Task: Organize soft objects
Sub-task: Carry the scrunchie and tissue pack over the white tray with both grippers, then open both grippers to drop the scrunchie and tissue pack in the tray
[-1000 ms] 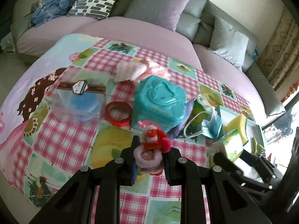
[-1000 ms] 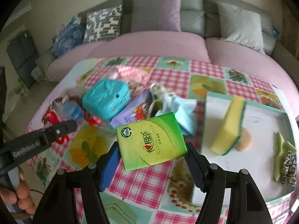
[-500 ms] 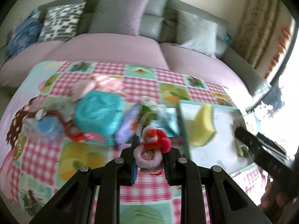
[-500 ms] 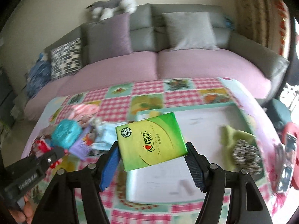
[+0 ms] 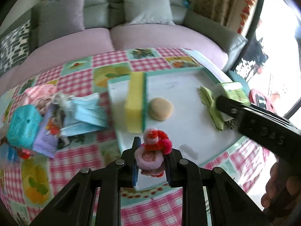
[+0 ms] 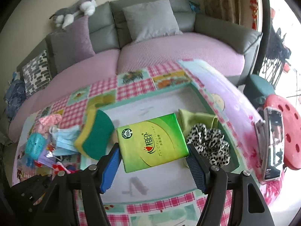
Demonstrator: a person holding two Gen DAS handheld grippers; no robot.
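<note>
My left gripper [image 5: 151, 162] is shut on a fluffy pink and red hair scrunchie [image 5: 153, 154], held above the near edge of the white tray [image 5: 188, 101]. My right gripper [image 6: 153, 162] is shut on a green tissue pack [image 6: 151, 143], held over the tray [image 6: 156, 103]; it also shows in the left wrist view [image 5: 234, 92]. In the tray lie a yellow and green sponge [image 5: 135, 105], a round tan puff [image 5: 160, 108], a green cloth [image 5: 212, 105] and a leopard scrunchie [image 6: 208, 145].
Left of the tray lie blue face masks [image 5: 86, 111], a purple packet [image 5: 47, 133], a teal container [image 5: 23, 126] and a pink fluffy item [image 5: 40, 92] on the checked cloth. A sofa with cushions [image 6: 150, 18] stands behind. A red stool with a phone [image 6: 272, 137] is at the right.
Both grippers have swung to the right, from the pile of objects to above the tray. Each still holds its object.
</note>
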